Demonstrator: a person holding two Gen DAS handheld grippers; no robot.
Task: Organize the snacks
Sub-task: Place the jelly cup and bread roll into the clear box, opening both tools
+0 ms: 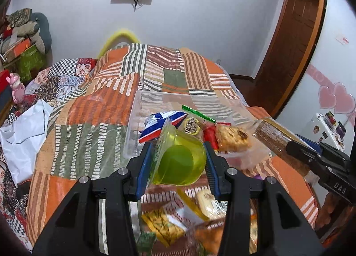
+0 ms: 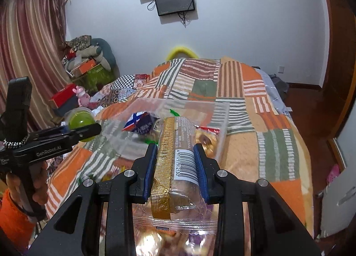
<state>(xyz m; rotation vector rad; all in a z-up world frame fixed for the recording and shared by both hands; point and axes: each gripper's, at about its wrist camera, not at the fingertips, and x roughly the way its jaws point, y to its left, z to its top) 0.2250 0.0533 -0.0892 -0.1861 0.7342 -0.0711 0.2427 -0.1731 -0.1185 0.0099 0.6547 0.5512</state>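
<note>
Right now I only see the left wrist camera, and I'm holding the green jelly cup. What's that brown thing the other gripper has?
Observer: The right gripper is shut on a clear-wrapped snack roll with a gold strip.
Operator: Is there writing on it?
Observer: Yes, a barcode label faces the right wrist camera.
Operator: Who holds my gripper?
Observer: A hand grips the left gripper's handle, beside an orange sleeve.
Operator: What's far left in the room?
Observer: A striped curtain hangs there.
</note>
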